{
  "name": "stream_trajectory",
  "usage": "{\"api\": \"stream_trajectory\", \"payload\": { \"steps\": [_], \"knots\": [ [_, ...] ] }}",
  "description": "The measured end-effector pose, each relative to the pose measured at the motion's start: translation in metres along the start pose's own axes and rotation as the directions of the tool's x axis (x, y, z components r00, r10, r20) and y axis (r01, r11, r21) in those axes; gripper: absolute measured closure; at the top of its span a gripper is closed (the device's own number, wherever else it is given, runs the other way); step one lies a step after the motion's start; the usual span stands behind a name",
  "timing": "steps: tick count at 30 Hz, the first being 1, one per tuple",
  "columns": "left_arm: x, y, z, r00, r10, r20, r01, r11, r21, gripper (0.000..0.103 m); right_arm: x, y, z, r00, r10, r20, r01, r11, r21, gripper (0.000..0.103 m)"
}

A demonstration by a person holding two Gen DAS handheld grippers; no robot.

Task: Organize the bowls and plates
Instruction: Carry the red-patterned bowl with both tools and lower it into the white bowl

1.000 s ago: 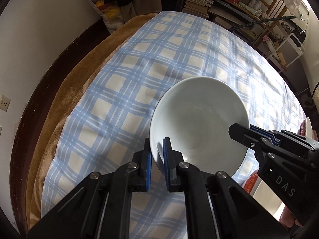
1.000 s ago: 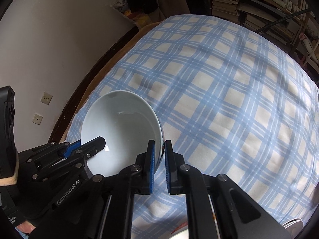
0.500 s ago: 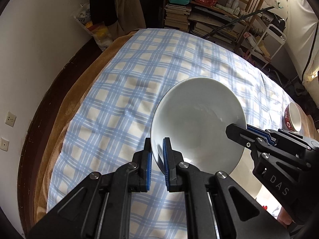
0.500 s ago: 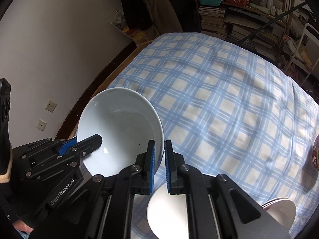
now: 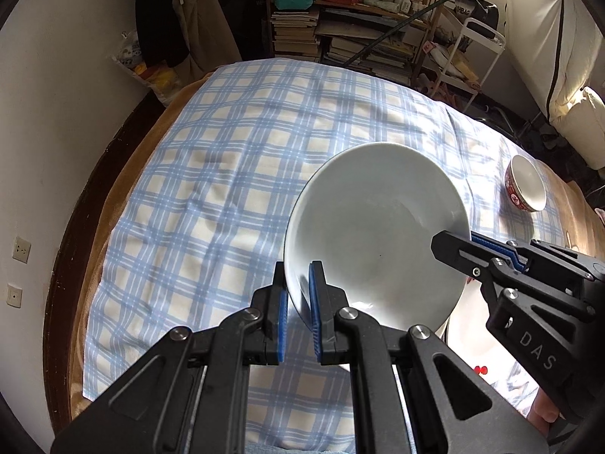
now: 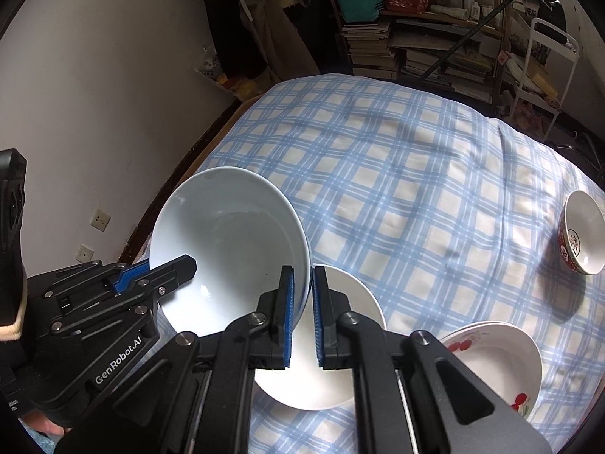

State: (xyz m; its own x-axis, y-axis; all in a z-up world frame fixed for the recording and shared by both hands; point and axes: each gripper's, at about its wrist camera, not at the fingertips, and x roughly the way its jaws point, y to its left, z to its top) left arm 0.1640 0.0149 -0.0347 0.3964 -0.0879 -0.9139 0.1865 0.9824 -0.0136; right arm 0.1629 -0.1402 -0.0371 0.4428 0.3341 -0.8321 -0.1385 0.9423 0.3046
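Both grippers hold one large pale blue-white bowl (image 5: 374, 227) in the air above the checked cloth. My left gripper (image 5: 298, 302) is shut on its near-left rim; my right gripper (image 6: 301, 302) is shut on its right rim, the bowl (image 6: 230, 249) tilted toward me. Below it a plain white plate (image 6: 340, 378) lies on the cloth. A stack of white plates with red cherry prints (image 6: 503, 355) sits at the right. A red-patterned bowl (image 6: 582, 238) stands farther right, also in the left wrist view (image 5: 525, 189).
The blue-and-cream checked cloth (image 5: 234, 174) covers a table over a brown blanket (image 5: 113, 196). A white wall runs along the left. Bookshelves (image 6: 416, 45) and a white trolley (image 5: 472, 56) stand behind the far edge.
Both grippers have risen with the bowl. The white plate, the cherry plates and the red bowl have come into view below and to the right.
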Motion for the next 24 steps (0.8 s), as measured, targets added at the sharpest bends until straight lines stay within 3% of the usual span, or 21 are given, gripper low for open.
{"api": "stream_trajectory", "payload": {
  "steps": [14,24],
  "knots": [
    [0.013,-0.029,-0.039,0.998,-0.018,0.058,0.017,1.0,0.012,0.092,0.003,-0.031,-0.045,1.0,-0.01,-0.01,0.01,0.998,0.056,0.092],
    [0.041,-0.034,-0.06,0.999,-0.036,0.007,0.036,0.999,-0.008,0.092,0.019,-0.038,-0.061,0.998,-0.05,-0.037,0.051,0.998,0.035,0.093]
  ]
}}
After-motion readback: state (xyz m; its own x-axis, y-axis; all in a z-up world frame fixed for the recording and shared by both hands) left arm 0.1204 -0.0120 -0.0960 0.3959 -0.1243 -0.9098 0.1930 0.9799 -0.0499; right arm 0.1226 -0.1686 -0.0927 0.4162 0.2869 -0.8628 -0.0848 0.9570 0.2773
